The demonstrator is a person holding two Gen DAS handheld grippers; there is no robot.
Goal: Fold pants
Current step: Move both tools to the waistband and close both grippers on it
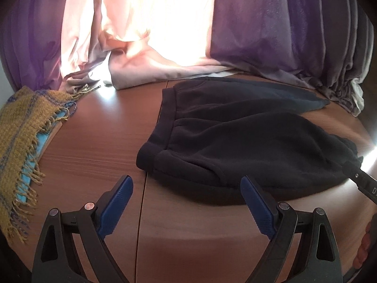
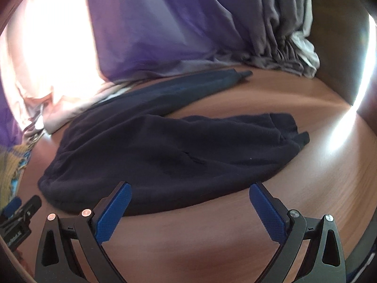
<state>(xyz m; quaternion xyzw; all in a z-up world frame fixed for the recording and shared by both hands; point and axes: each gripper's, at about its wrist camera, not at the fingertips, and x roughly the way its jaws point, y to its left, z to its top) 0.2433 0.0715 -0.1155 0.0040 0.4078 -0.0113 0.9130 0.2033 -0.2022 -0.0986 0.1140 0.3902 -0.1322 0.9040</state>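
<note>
Dark navy pants (image 1: pixel 235 136) lie on the brown wooden table (image 1: pixel 94 141), waistband to the left, one leg folded over on itself near me and the other leg stretching to the back right. My left gripper (image 1: pixel 186 202) is open and empty just in front of the pants' near edge. In the right wrist view the pants (image 2: pixel 165 155) fill the middle, and my right gripper (image 2: pixel 189 210) is open and empty at their near edge. The right gripper's tip shows at the right edge of the left wrist view (image 1: pixel 362 179), beside the folded leg.
A mustard fringed scarf (image 1: pixel 21 136) over something blue lies at the table's left edge. Purple and pink curtains (image 1: pixel 259 28) hang behind the table and pool onto its back edge. A bright sun patch (image 2: pixel 341 136) falls on the table's right side.
</note>
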